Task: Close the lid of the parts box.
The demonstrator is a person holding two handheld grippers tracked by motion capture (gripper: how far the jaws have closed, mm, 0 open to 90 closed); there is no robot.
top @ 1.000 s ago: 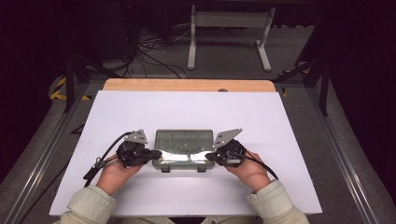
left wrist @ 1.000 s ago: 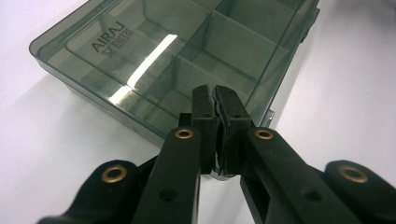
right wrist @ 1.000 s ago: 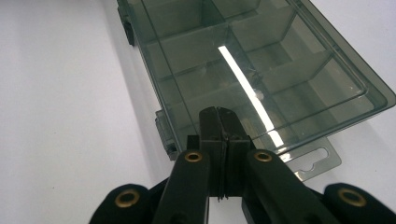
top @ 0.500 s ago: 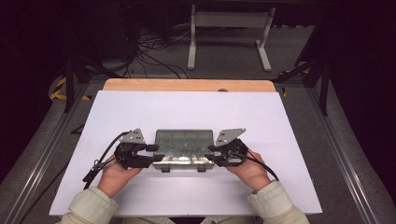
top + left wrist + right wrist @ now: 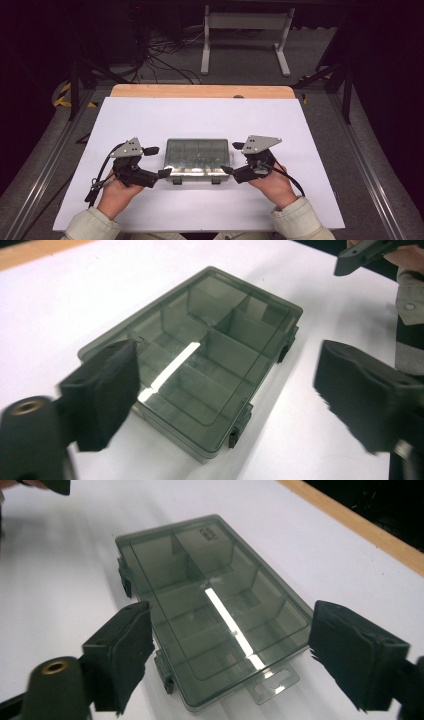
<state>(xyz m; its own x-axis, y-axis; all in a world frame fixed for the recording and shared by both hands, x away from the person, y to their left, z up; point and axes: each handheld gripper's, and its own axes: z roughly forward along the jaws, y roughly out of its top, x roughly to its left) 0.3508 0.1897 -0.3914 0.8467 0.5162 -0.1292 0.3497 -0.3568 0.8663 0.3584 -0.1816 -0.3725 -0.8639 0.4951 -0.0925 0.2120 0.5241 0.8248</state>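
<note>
A smoky clear plastic compartment box [image 5: 197, 156] lies flat on the white table top [image 5: 200, 117] with its lid down and two dark latches on its near edge. My left gripper [image 5: 159, 161] stands open just off the box's left end, one jaw near the front corner. My right gripper [image 5: 231, 158] stands open off the right end. In the left gripper view the box [image 5: 165, 325] lies beyond the spread jaws of the left gripper [image 5: 227, 370]. In the right gripper view the box [image 5: 175, 575], its hang tab nearest, lies ahead of the right gripper [image 5: 230, 640].
A wooden strip [image 5: 200, 91] edges the table's far side. Beyond it are floor cables [image 5: 160, 55] and a white metal stand [image 5: 245, 35]. Metal rails run along both table sides. The other gripper's jaw [image 5: 370, 252] shows at the top right of the left gripper view.
Both grippers have opened wider at the box's ends. The hands have stayed almost in place, and the box has not moved.
</note>
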